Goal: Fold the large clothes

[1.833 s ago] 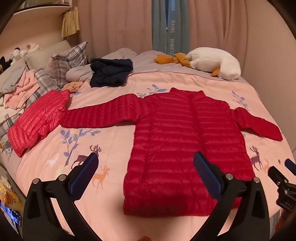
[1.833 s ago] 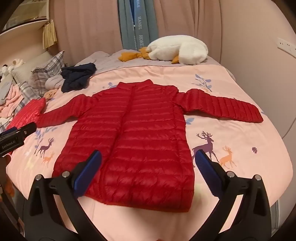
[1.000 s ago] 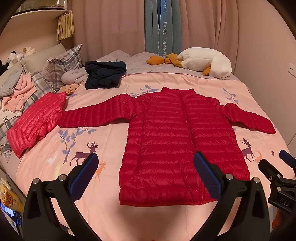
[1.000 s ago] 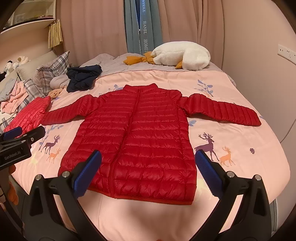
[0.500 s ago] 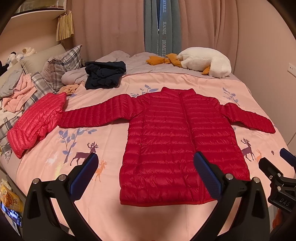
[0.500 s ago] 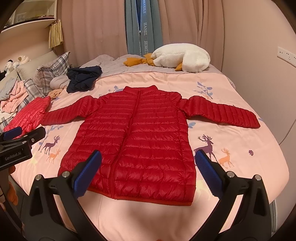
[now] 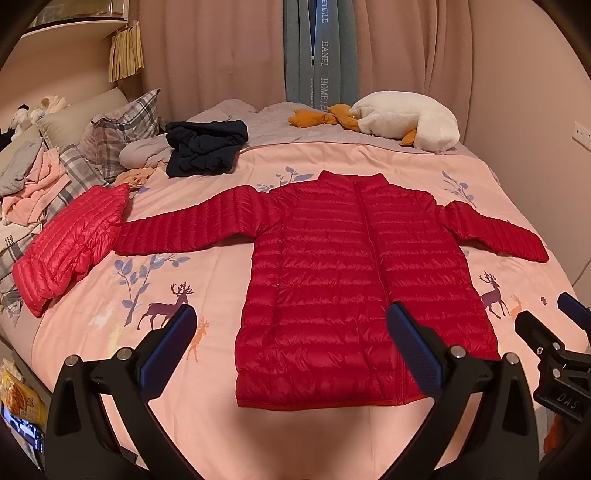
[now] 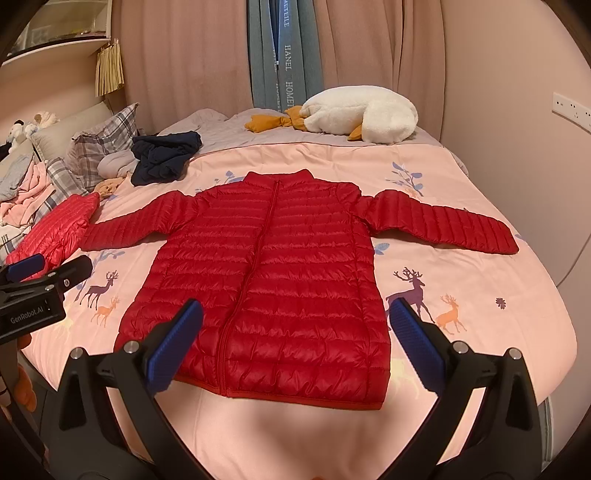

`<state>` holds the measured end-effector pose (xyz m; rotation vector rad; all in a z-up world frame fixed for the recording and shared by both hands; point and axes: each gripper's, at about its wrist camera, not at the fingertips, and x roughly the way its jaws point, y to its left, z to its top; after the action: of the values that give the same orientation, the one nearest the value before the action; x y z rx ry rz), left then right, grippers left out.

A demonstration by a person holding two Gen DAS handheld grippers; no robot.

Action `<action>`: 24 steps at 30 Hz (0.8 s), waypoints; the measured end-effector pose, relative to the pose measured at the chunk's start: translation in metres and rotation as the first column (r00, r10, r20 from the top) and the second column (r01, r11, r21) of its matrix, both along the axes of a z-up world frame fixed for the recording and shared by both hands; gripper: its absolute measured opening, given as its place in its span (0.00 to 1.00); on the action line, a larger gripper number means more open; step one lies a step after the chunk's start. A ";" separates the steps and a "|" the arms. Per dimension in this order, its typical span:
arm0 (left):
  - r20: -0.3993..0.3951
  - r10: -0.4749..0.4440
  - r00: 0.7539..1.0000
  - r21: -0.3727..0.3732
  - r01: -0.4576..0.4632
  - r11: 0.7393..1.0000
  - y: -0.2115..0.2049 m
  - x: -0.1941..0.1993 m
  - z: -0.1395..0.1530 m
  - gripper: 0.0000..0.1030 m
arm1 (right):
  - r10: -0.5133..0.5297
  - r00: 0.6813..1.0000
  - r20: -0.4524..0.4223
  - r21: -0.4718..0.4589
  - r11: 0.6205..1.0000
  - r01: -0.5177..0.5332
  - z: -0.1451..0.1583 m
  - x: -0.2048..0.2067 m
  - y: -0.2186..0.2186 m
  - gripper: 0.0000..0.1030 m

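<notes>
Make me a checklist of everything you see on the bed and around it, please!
Surface: pink bedspread with deer and leaf prints.
Job's things: red puffer jacket lying flat, zipped, both sleeves spread out.
Clutter: lighter red jacket bunched at the left sleeve's cuff; dark navy garment; plaid pillow; pink and grey clothes; white goose plush.
Grippers: left gripper and right gripper both open, above the bed's near edge, holding nothing.
Cables: nothing seen.
Surroundings: pink curtains, wall socket, shelf.

Both views face bed [image 7: 221, 280] foot, side-by-side
</notes>
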<state>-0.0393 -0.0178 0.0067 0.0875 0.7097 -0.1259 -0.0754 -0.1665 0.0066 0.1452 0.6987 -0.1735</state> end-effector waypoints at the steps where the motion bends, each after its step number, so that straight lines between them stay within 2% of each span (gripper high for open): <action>1: 0.001 0.000 1.000 0.001 0.000 1.000 -0.001 0.000 0.000 0.99 | 0.000 1.000 0.000 -0.001 1.000 0.000 0.000 0.000 0.000 0.98; 24: 0.002 -0.005 1.000 0.010 0.005 1.000 -0.002 0.000 -0.002 0.99 | -0.002 1.000 0.001 0.004 1.000 0.002 -0.003 -0.001 0.001 0.98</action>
<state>-0.0397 -0.0201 0.0043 0.0994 0.7086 -0.1269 -0.0766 -0.1655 0.0040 0.1496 0.6977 -0.1745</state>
